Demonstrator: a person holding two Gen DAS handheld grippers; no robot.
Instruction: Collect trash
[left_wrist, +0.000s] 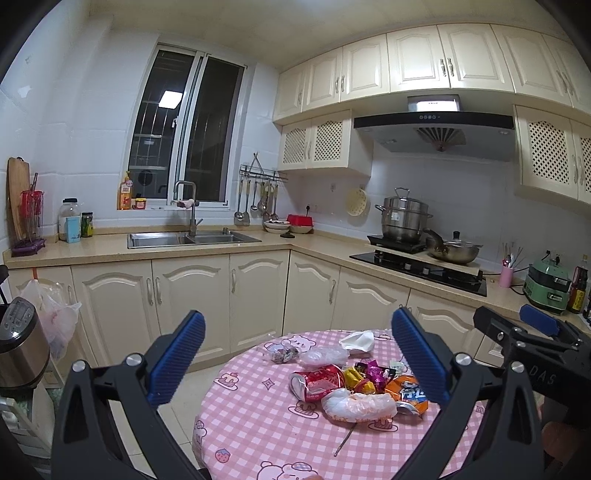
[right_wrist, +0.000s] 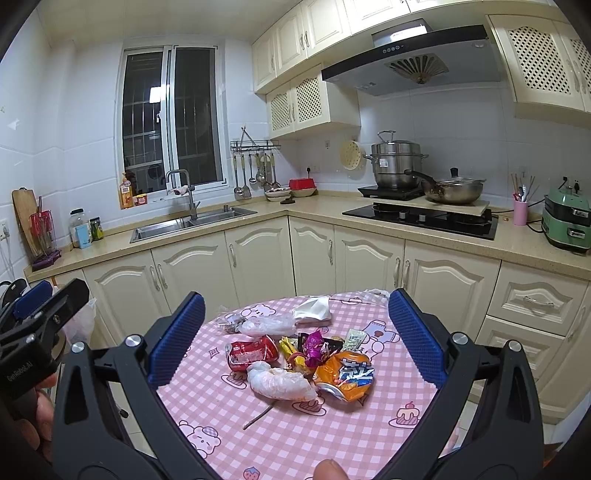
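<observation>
A heap of trash lies on the round table with a pink checked cloth (left_wrist: 258, 417) (right_wrist: 369, 424). It holds a crushed red can (left_wrist: 317, 380) (right_wrist: 253, 352), a crushed orange can (left_wrist: 410, 395) (right_wrist: 349, 374), a crumpled white plastic bag (left_wrist: 360, 404) (right_wrist: 280, 384), candy wrappers (left_wrist: 364, 374) (right_wrist: 314, 347), a white tissue (left_wrist: 358, 341) (right_wrist: 314, 310), a clear plastic bag (right_wrist: 266, 325) and a thin stick (left_wrist: 345, 439) (right_wrist: 258, 415). My left gripper (left_wrist: 299, 360) is open and empty above the table's near side. My right gripper (right_wrist: 295, 339) is open and empty above the heap.
Kitchen counters run behind the table with a sink (left_wrist: 192, 238), a stove (left_wrist: 421, 266) with pots, and cream cabinets below. A plastic bag (left_wrist: 55, 314) hangs on a cabinet at the left. A steel appliance (left_wrist: 20, 343) stands at the far left.
</observation>
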